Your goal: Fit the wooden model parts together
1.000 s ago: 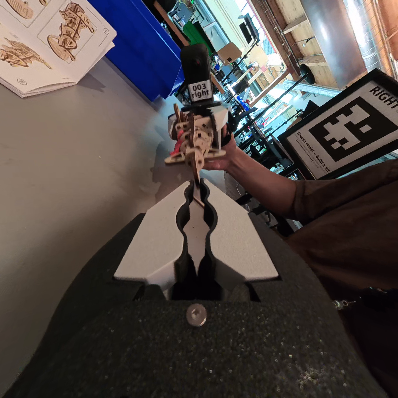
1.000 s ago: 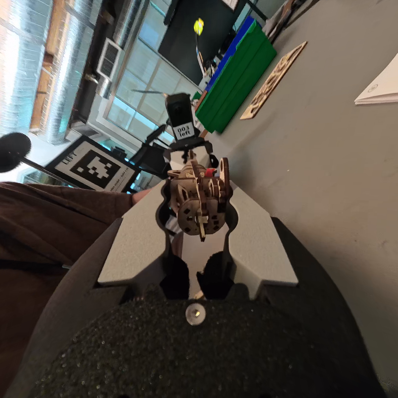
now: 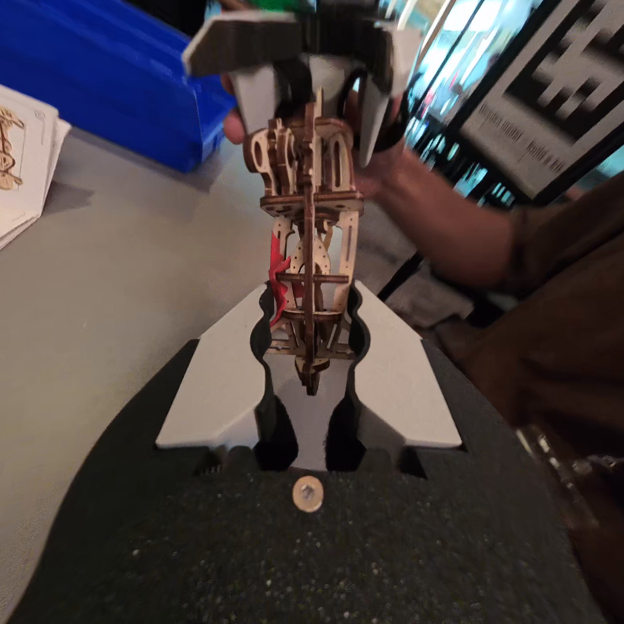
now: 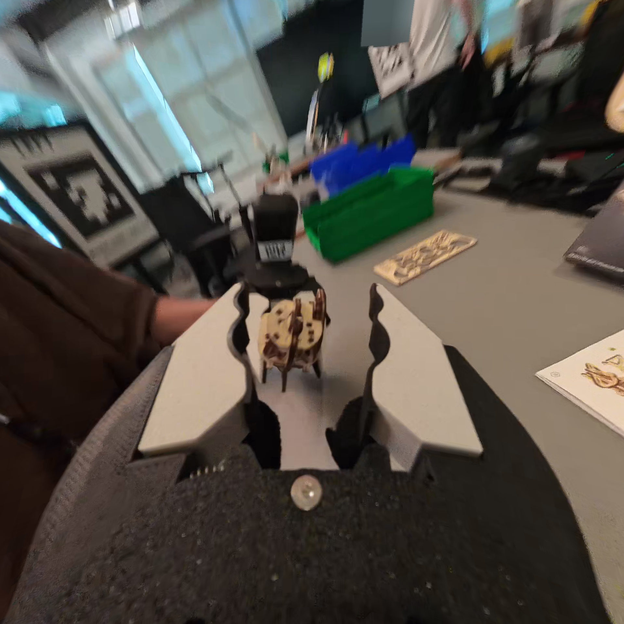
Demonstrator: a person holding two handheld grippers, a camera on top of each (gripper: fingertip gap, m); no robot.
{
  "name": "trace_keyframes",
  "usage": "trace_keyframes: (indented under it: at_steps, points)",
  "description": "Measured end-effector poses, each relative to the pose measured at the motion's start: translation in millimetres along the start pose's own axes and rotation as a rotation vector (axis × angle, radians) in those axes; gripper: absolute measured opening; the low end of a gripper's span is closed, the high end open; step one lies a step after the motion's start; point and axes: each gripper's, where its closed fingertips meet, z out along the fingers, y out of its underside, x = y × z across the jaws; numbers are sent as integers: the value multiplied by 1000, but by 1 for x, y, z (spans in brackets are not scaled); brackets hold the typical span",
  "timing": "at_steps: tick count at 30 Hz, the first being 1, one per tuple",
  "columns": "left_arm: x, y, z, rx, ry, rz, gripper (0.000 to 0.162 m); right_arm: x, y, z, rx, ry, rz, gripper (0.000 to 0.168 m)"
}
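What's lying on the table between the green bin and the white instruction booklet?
A flat wooden parts sheet lies on the grey table, nearer the green bin than the booklet. The right wrist view shows it.

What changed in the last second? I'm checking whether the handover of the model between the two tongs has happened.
The right tongs opened wide and let go of the wooden model, though they still flank its far end. The left tongs, nearly shut before, closed in and now grip the model's near end. The booklet, wooden sheet and green bin still lie on the table.
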Motion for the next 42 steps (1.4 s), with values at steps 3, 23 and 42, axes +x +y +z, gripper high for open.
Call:
trace_keyframes:
  at_steps: [3, 23, 42]
  points:
    - [-1, -25, -10, 217, 40, -102, 40, 3, -7, -25, 224, 42, 170, 70]
    - [-33, -9, -3, 179, -200, -173, 57, 30, 71, 13, -362, 254, 158, 47]
    - [-90, 53, -156, 10, -669, -148, 51, 89, 170, 55, -1252, 328, -394, 48]
